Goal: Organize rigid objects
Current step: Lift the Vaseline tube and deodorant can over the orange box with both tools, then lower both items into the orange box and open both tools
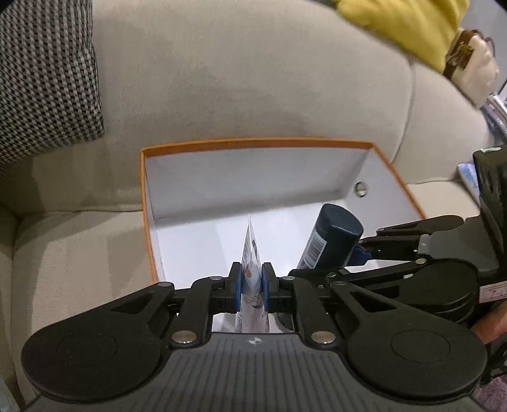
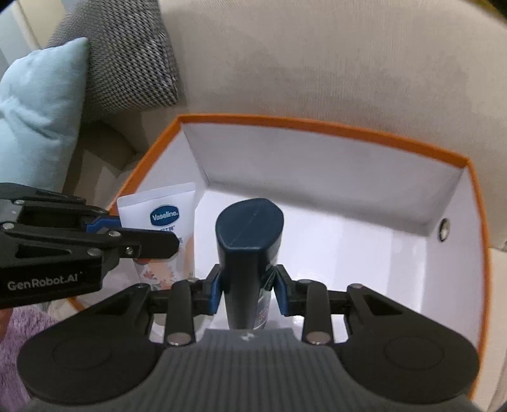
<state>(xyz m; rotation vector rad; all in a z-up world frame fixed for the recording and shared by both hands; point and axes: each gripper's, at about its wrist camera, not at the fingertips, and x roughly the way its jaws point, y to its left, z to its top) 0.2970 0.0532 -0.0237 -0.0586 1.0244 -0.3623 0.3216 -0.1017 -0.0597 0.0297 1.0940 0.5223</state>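
Observation:
An open orange-rimmed white box (image 1: 253, 143) (image 2: 317, 125) sits on a beige sofa. My left gripper (image 1: 252, 286) is shut on a white Vaseline tube (image 1: 250, 253), held edge-on over the box's near left side; the tube also shows in the right wrist view (image 2: 164, 215). My right gripper (image 2: 248, 291) is shut on a dark blue bottle (image 2: 248, 231), held over the box's inside; the bottle shows at the right in the left wrist view (image 1: 329, 241). The two grippers are side by side, close together.
A black-and-white woven cushion (image 1: 44, 79) (image 2: 126, 54) and a light blue pillow (image 2: 38, 107) lie left of the box. A yellow cloth (image 1: 408, 28) and a white bag (image 1: 472, 66) are at the far right. A purple rug (image 2: 22, 329) is below the sofa.

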